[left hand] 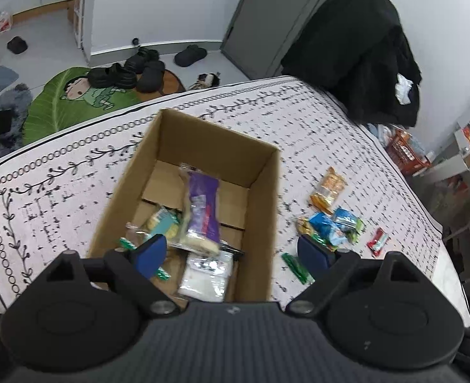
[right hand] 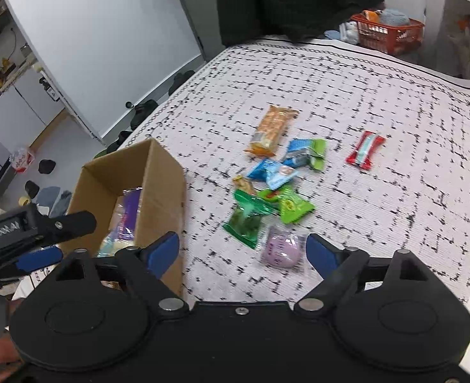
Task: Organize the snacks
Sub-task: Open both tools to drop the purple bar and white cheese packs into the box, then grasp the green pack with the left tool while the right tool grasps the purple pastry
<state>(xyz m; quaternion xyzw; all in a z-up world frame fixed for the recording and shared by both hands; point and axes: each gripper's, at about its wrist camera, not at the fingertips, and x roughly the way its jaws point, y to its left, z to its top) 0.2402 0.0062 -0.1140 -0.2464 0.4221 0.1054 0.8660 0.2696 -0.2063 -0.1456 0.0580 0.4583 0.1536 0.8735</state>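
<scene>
White tablecloth [right hand: 378, 95] with a black dashed grid and a vine border covers the work surface; black clothing hangs over a chair at the far edge, and shoes lie on the floor beyond.

An open brown cardboard box [left hand: 260, 198] stands on the cloth. Inside it lie a purple packet [left hand: 203, 204], a teal packet [left hand: 163, 223] to its left and a white packet [left hand: 206, 274] nearer the camera.

Loose snacks remain on the cloth to the right of the box, well apart from it:
- orange packet [right hand: 271, 129], farthest of the cluster
- two blue packets [right hand: 275, 172], just beside each other
- two green packets [right hand: 246, 220], overlapping at their near ends
- red packet [right hand: 364, 150], set apart to the right
- round lilac snack in clear wrap [right hand: 281, 250], nearest the camera

The left gripper [left hand: 231, 252] points steeply down over the near end of the box. Its blue-padded jaws stand wide apart with nothing between them.

The right gripper [right hand: 243, 250] points steeply down at the cloth beside the box. Its jaws also stand wide apart and grip nothing; the lilac snack lies on the cloth between the fingertips, nearer the right one, with no pad pressing on it.
</scene>
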